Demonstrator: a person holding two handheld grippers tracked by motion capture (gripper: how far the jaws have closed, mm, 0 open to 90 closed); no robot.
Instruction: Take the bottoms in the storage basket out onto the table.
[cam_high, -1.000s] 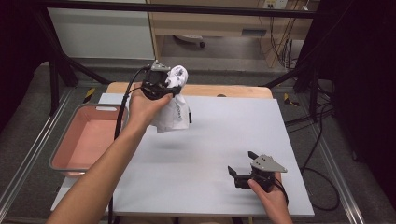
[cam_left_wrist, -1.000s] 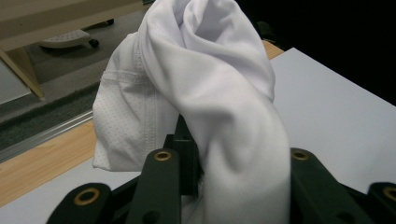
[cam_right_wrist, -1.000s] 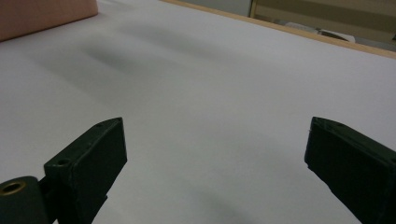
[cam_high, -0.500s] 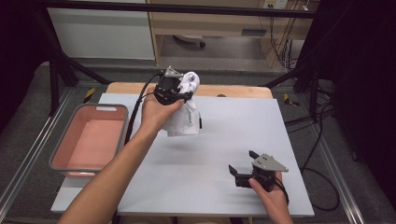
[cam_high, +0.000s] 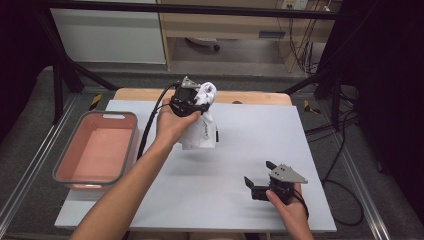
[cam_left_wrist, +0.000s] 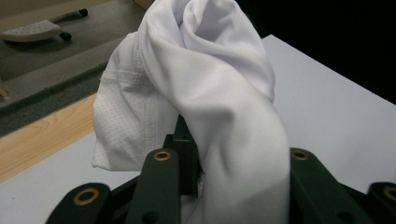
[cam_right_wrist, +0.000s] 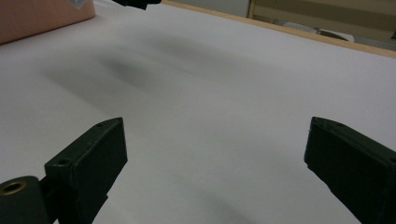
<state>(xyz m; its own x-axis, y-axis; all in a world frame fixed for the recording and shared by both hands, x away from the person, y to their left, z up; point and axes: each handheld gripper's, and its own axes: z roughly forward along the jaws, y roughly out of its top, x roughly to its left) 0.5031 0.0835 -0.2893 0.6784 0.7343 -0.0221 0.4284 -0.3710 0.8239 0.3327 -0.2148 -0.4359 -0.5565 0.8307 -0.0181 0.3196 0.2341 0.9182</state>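
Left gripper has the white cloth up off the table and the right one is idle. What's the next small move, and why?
Probably lower the left gripper a little toward the bare table, jaws kept shut. The white cloth hangs bunched from it above the surface, its shadow below, so it is not yet resting anywhere. The right gripper sits open and low at the near edge, well apart from the cloth, ready to take a corner once it touches down.
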